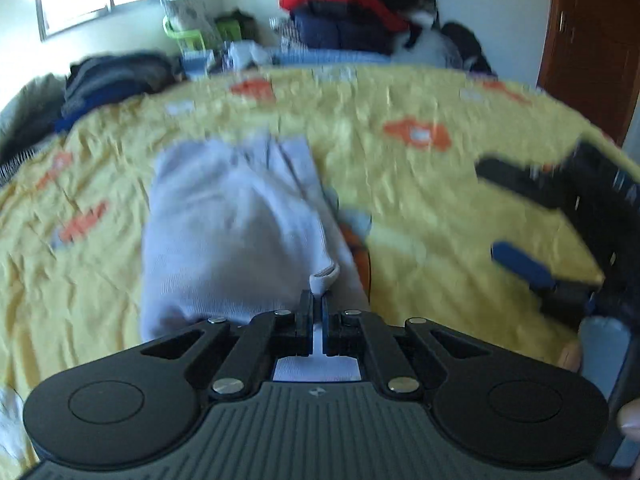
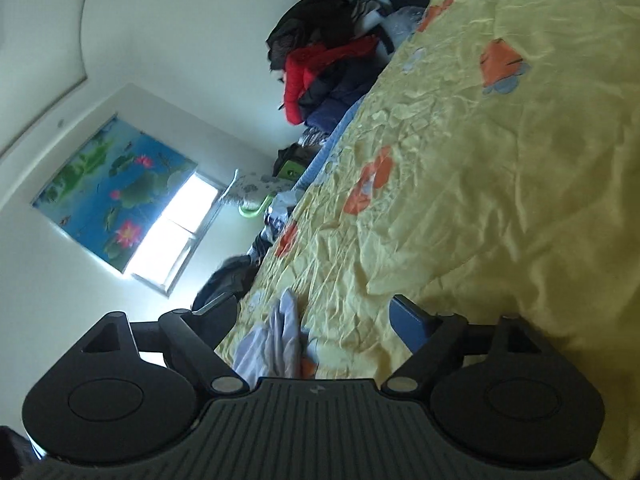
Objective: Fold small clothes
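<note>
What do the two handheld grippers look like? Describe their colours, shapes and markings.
Both match. The left gripper has a grey ribbed body with a small pale logo, two round black housings, black linkage bars with silver pins, and black fingers. The right gripper looks the same, with a blue pad on one finger.

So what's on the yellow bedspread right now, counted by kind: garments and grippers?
White garments: 1, the small white garment, its hem pinched in the shut left gripper
Grippers over the bedspread: 2, left gripper and right gripper, jaws open and empty
Total: 3
</note>
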The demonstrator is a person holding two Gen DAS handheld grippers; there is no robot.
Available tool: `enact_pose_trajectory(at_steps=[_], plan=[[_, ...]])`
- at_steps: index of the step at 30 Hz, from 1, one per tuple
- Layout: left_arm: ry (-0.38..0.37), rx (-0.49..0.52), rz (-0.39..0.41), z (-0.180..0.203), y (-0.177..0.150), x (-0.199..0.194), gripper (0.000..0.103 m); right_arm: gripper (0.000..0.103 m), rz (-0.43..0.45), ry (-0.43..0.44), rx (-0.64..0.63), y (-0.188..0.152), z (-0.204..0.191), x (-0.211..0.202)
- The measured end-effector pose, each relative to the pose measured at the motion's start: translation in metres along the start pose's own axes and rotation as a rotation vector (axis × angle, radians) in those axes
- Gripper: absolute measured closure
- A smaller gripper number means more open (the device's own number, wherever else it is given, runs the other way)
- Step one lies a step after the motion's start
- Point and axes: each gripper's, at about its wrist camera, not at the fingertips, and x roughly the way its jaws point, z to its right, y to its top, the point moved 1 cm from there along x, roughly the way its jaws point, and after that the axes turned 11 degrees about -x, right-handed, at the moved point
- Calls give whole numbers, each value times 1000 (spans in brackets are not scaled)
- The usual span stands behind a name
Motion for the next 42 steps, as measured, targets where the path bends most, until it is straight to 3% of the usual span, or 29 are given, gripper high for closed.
enact_pose_trajectory(at_steps=[6, 10, 13, 16, 19, 22, 25, 27, 31, 33, 37, 40, 42], plan=[[-68, 56, 21, -5, -5, -14, 99, 12, -46, 27, -37, -5, -8, 14], [-104, 63, -58, -7, -20, -4, 100, 11, -54, 24, -56, -8, -11, 15], [-102, 61, -25, -8, -26, -12, 100, 8, -92, 27, -99, -7, -17, 15], [-142, 39, 61, -15, -24, -39, 100, 11, -208, 56, -148, -1, -27, 23], [-174, -31, 131, -34, -23, -64, 99, 12, -336, 158, -90, 16, -38, 33], [-73, -17, 202, -47, -25, -72, 99, 12, -517, 239, 32, 23, -45, 46], [134, 73, 215, -54, -28, -57, 99, 15, -679, 301, 258, 9, -40, 53], [145, 69, 205, -63, -28, -51, 97, 20, -732, 265, 301, -3, -41, 53], [111, 125, 251, -64, -34, -52, 91, 30, -727, 178, 299, -13, -45, 54], [112, 165, 250, -62, -35, -49, 79, 30, -718, 159, 323, -17, -45, 59], [94, 161, 227, -65, -38, -46, 72, 32, -717, 96, 315, -21, -47, 67], [111, 160, 203, -67, -39, -33, 59, 33, -699, 72, 315, -22, -49, 72], [131, 160, 201, -66, -38, -23, 53, 43, -684, 54, 305, -22, -50, 78]])
